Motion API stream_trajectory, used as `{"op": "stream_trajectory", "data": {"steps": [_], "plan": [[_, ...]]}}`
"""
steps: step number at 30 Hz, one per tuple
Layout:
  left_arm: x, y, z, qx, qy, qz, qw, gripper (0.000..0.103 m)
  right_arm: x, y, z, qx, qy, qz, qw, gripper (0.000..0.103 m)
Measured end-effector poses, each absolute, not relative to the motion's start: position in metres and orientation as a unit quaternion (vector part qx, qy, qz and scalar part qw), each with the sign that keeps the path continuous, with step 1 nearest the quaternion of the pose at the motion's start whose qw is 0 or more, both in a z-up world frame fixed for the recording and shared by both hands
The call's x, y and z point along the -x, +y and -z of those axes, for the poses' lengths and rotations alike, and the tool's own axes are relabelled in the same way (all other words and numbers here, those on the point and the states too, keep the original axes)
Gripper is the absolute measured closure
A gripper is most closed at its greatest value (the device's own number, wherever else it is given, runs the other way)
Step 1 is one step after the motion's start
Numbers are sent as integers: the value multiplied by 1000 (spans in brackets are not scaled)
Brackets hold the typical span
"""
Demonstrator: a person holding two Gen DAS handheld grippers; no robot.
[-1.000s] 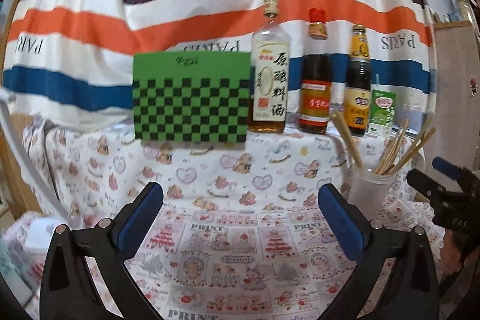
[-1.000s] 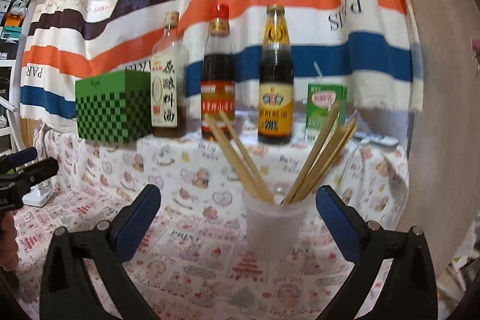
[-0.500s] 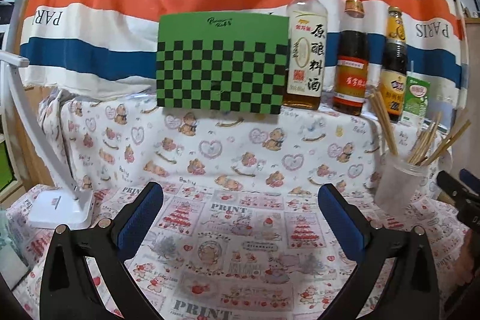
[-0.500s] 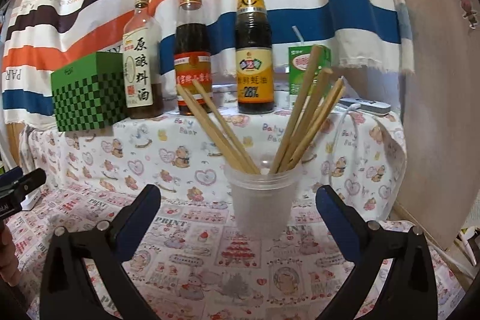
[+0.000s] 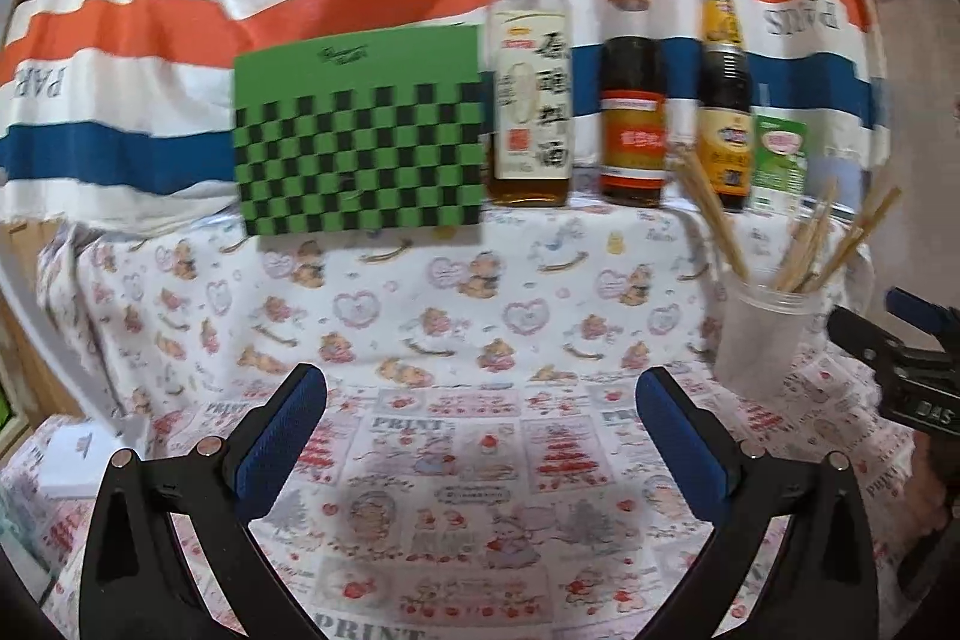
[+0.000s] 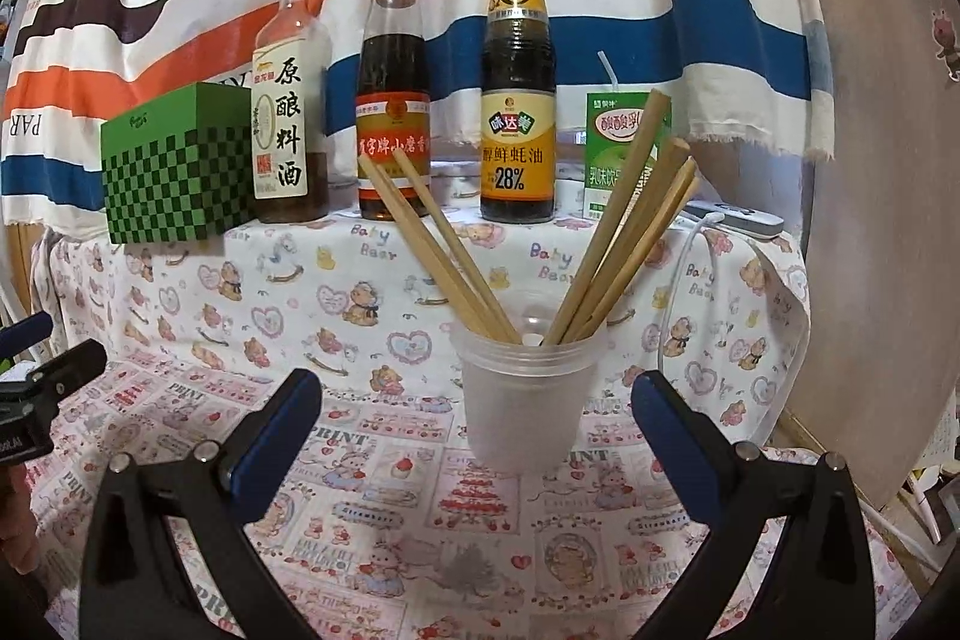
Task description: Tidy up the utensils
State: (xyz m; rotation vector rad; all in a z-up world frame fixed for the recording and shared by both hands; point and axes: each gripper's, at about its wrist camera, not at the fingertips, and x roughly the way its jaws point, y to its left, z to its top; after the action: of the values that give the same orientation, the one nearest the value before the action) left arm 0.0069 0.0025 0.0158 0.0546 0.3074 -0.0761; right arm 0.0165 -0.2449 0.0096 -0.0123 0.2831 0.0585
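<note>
Right gripper (image 6: 477,421) gaping wide (nothing held) | chopsticks (image 6: 624,232) are standing in cup (image 6: 525,400) just ahead, between fingers | cup base is blurring

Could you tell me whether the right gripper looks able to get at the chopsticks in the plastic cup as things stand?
Probably yes. The right gripper is open and faces the plastic cup head-on, with only bare tablecloth between them. The chopsticks lean out above the rim, clear of the bottles behind.
</note>
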Motion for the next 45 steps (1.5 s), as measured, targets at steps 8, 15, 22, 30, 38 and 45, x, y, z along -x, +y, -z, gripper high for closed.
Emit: {"op": "stream_trajectory", "data": {"steps": [8,15,22,30,38,45], "plan": [[-7,2,-16,-19,153,29,988,0,-14,-243,-10,11,138,-29,990,0],[-8,4,-15,-19,156,18,987,0,-15,-242,-9,12,141,-33,989,0],[-9,4,-15,-17,157,17,987,0,-15,-240,-9,15,142,-36,989,0],[-8,5,-16,-18,157,11,987,0,-16,-241,-8,10,148,-34,988,0],[-9,5,-15,-19,158,11,987,0,-18,-240,-7,13,150,-35,988,0],[-9,5,-15,-20,158,12,987,0,-16,-238,-7,16,150,-38,988,0]]}}
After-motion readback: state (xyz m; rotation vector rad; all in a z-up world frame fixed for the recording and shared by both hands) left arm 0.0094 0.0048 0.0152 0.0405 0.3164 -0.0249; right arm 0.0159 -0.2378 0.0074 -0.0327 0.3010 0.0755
